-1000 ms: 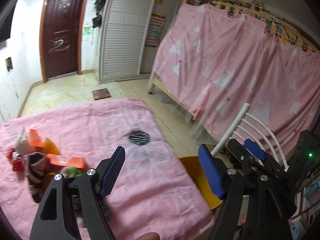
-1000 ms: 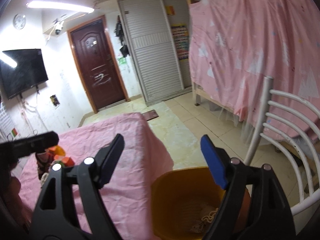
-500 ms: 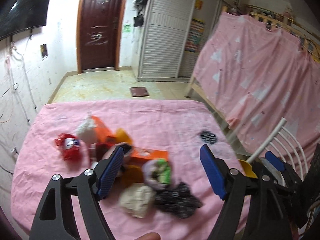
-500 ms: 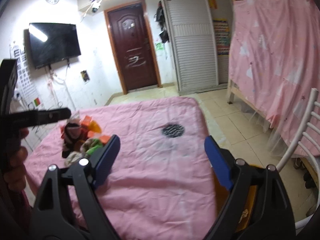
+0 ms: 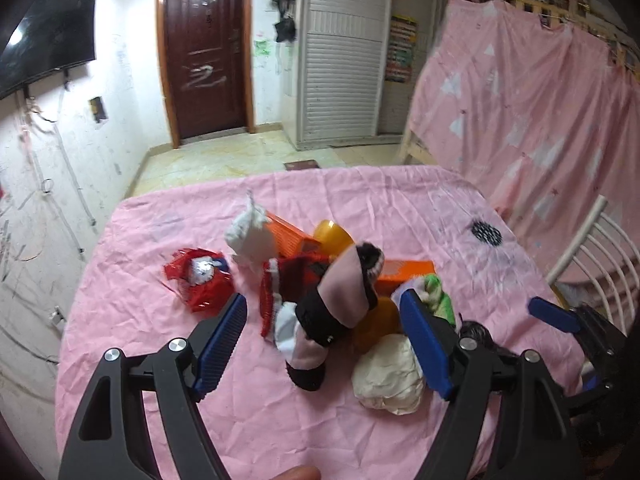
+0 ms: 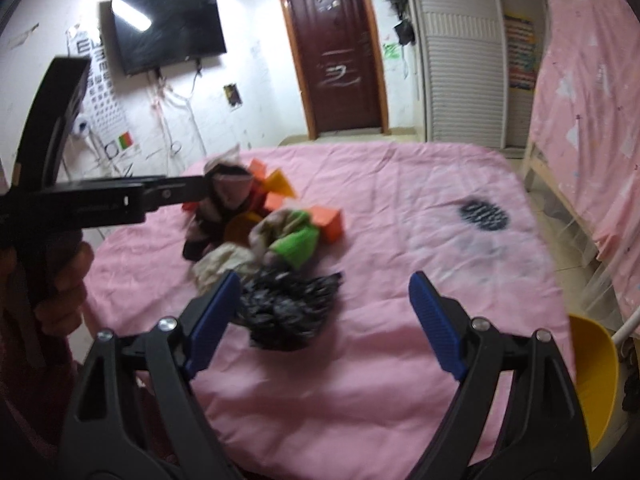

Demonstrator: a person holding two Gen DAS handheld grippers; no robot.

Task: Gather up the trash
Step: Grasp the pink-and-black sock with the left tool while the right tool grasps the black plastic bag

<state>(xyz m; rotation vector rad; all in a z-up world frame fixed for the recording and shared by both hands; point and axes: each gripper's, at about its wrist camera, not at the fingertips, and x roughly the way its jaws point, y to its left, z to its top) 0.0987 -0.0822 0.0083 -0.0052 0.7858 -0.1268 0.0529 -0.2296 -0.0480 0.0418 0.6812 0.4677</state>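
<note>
**Pink-Covered Table: Trash Pile and Gripper Status**

Pink cloth [image 5: 360, 432] covered the table; a dark wooden door [image 6: 335, 52] and a wall-mounted television [image 6: 168, 28] stood behind it.

Trash lay heaped toward the table's left edge, well short of the far edge; the heap comprised a red wrapper [image 5: 200, 276], a white tied bag [image 5: 250, 236], an orange box [image 5: 404, 272], a pink-and-black cloth bundle [image 5: 336, 304], a green scrap [image 6: 298, 246], a cream wad [image 5: 390, 376] and a crumpled black bag [image 6: 286, 312] nearest the near edge.

Left gripper [image 5: 322, 338]: jaws spread wide, nothing between them, with the cloth bundle beyond them.

Right gripper [image 6: 324, 318]: jaws spread wide, nothing held; the black bag lay just ahead of its left finger.

A yellow bin [image 6: 596, 376] stood beside the table's right edge; a dark patterned patch [image 6: 484, 214] marked the cloth near that edge.
</note>
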